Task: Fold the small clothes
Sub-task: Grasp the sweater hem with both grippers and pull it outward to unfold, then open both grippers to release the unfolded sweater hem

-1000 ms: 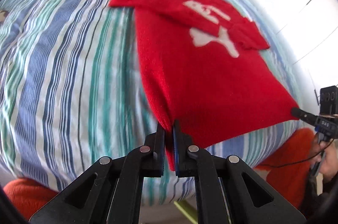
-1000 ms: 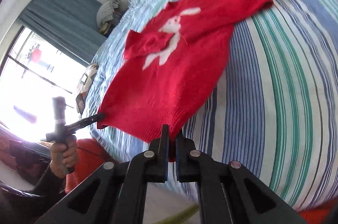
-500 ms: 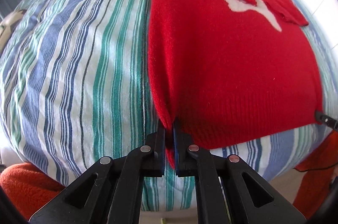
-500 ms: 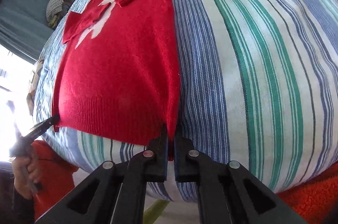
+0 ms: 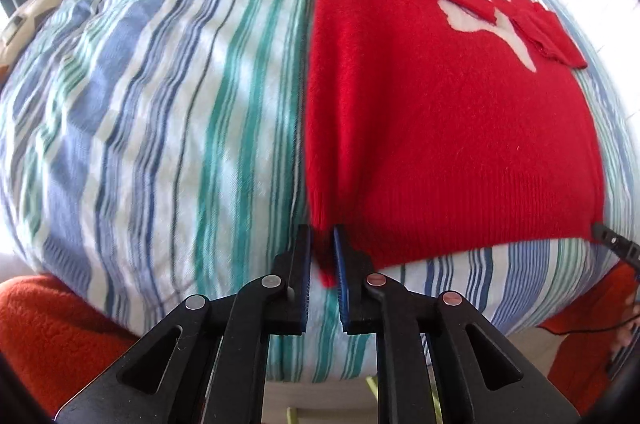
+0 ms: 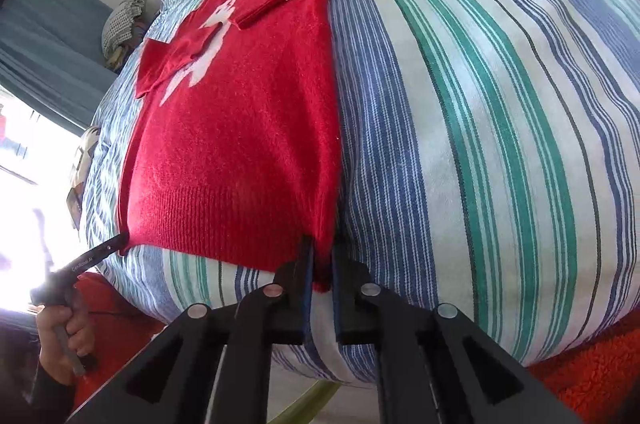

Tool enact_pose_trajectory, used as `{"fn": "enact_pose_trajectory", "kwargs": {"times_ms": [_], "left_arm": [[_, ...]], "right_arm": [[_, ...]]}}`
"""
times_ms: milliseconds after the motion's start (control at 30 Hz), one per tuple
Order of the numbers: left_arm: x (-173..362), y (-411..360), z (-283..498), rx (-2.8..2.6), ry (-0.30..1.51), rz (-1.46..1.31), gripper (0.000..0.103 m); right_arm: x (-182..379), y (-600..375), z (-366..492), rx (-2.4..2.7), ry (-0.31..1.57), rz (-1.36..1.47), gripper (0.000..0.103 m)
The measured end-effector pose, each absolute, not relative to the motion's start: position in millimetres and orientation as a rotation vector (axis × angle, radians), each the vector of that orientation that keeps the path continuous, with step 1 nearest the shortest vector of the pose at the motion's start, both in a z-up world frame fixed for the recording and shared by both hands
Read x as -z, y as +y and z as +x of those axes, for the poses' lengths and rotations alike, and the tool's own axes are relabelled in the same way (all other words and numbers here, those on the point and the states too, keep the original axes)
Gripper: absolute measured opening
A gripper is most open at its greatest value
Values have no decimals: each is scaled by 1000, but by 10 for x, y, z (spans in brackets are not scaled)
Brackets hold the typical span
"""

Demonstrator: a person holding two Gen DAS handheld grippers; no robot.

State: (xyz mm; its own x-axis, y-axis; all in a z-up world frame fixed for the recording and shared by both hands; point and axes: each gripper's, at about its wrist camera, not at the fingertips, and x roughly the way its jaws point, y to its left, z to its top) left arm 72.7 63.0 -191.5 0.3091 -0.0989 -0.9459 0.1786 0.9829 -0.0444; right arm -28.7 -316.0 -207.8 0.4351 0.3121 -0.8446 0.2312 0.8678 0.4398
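I hold both claws steeply downward over the near edge of the bed (image 5: 160, 104), one at each bottom corner of the red sweater (image 5: 440, 128).

My left claw (image 5: 322, 256) points down at the sweater's left hem corner. Its jaws are opening: a gap shows on either side of the red corner, which sits loose between the blue-lined pads (image 5: 306, 276) and no longer looks pinched.

My right claw (image 6: 320, 264) points down at the other hem corner, tilted a little less steeply. Its jaws are opening too, with the red corner hanging between them and a sliver of daylight beside the cloth.

From the right camera I see my left hand (image 6: 64, 336) wrapped around its handle low at the left, sleeve in orange, with the tip of the left claw touching the far hem corner. From the left camera the tip of my right claw (image 5: 612, 244) shows at the sweater's right hem corner.

The sweater (image 6: 240, 128) lies flat on the striped blue, green and white bedcover (image 6: 500, 104), hem toward me at the bed's edge, collar end away. Both sleeves are folded across the chest over the white emblem (image 5: 480, 12).
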Motion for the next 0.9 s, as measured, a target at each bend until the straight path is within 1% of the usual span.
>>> {"fn": "enact_pose_trajectory", "kwargs": {"times_ms": [100,167,267,367,467,567,700,733,767,833,867,900], "left_arm": [[1852,691,596,135,1252,136,14],[1817,762,521,99,1272,144,14],[1653,909,443,50,1243,106,14],[1378,963,420,54,1151,66,13],[1208,784,551,140,1077,42,18],[1346,541,742,238,1064,32,19],[1894,310,846,208,1197,100,19],[1950,343,809,212,1199,97,19],[1940,371,752,220,1169,96,19],[1871,385,700,213,1179,126,21],[1825,401,676,210,1179,120,27],[1746,452,640,205,1170,100,40]], "right_arm": [[2012,-3138,-329,-55,1133,520,17],[1936,-3121,-374,-44,1132,484,19],[1746,-3093,-449,-4,1093,422,20],[1460,-3047,-503,-2,1009,337,20],[1331,-2902,-377,-118,969,283,20],[1451,-2764,-181,-226,960,286,20],[2086,-2753,-49,-188,1146,270,19],[2079,-2818,-98,-195,1110,318,19],[2063,-2847,-112,-193,1119,340,19],[1929,-2860,-117,-183,1147,330,20],[1843,-2850,-114,-180,1143,307,22],[1721,-2846,-86,-184,1126,272,29]]}}
